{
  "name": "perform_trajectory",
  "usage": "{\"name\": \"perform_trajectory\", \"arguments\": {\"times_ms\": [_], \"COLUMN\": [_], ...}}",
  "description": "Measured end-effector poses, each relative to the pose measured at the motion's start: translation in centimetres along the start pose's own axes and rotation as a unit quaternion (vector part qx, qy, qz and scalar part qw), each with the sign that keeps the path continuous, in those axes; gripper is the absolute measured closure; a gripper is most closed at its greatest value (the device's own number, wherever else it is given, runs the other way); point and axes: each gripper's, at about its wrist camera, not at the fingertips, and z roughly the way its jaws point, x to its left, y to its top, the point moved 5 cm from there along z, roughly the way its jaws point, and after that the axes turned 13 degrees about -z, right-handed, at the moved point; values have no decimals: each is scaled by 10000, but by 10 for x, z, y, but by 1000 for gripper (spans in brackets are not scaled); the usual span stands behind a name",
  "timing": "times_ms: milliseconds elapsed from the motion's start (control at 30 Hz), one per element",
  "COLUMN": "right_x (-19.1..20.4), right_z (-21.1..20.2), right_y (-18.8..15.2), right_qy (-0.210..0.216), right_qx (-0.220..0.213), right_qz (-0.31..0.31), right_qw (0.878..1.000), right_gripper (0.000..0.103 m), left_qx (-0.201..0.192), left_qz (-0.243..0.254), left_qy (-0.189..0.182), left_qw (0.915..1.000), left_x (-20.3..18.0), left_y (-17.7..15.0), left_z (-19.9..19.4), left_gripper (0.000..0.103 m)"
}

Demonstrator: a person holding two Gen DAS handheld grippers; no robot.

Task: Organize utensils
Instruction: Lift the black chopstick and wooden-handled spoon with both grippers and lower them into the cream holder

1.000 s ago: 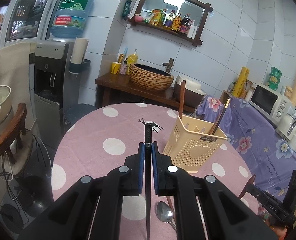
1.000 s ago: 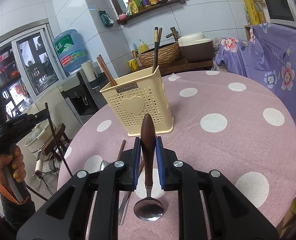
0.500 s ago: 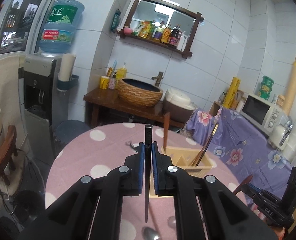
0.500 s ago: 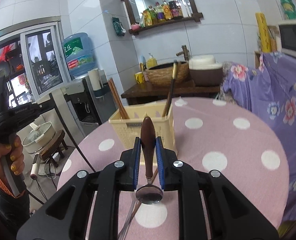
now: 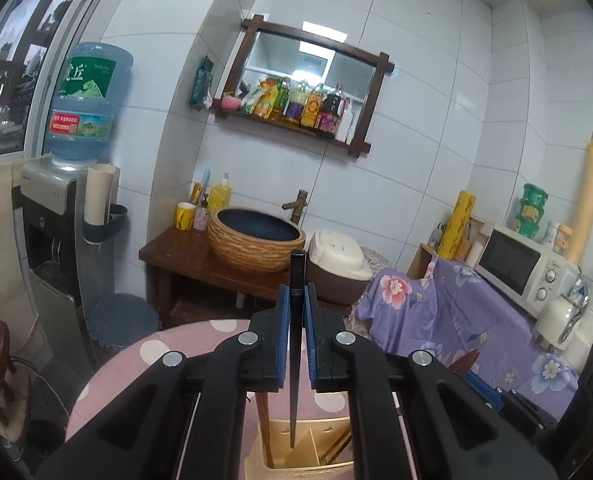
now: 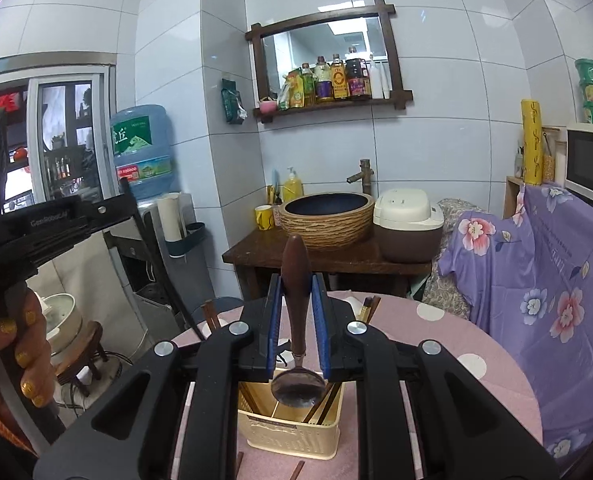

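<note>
Cream plastic, the utensil holder [image 6: 288,424] is the landmark: it stands on the pink dotted table [image 6: 456,344], its compartments open upward and some chopsticks already leaning inside. Directly above it the right tool [image 6: 298,320] is clamped on a wooden-handled spoon [image 6: 296,388], bowl hanging down over the holder's mouth. Just above the holder too, the left tool [image 5: 296,332] is pinched tight on a single dark chopstick [image 5: 294,360], whose lower tip points into a compartment. Beyond the holder stand a dark sideboard, a woven basin [image 6: 326,218] and a rice cooker. The risk, I judge: either utensil may strike a divider or the rim and tip the light holder.
</note>
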Motion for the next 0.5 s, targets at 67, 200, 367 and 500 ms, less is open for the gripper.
{"name": "perform_trajectory", "arguments": {"times_ms": [67, 200, 367, 500], "right_x": [3, 6, 10, 11], "right_z": [9, 32, 49, 58], "right_y": [-12, -46, -80, -96], "right_qy": [-60, -57, -34, 1], "right_qx": [60, 364, 629, 735], "right_qz": [-23, 30, 117, 195], "right_qw": [10000, 9993, 9979, 9971], "right_gripper": [87, 87, 87, 87], "left_qx": [101, 376, 684, 946], "left_qz": [12, 36, -25, -63], "left_qy": [100, 283, 447, 517], "left_qw": [9999, 9989, 9967, 9942], "left_x": [4, 19, 39, 50], "left_y": [-14, -44, -77, -99], "left_z": [12, 30, 44, 55], "left_gripper": [95, 95, 95, 95]}}
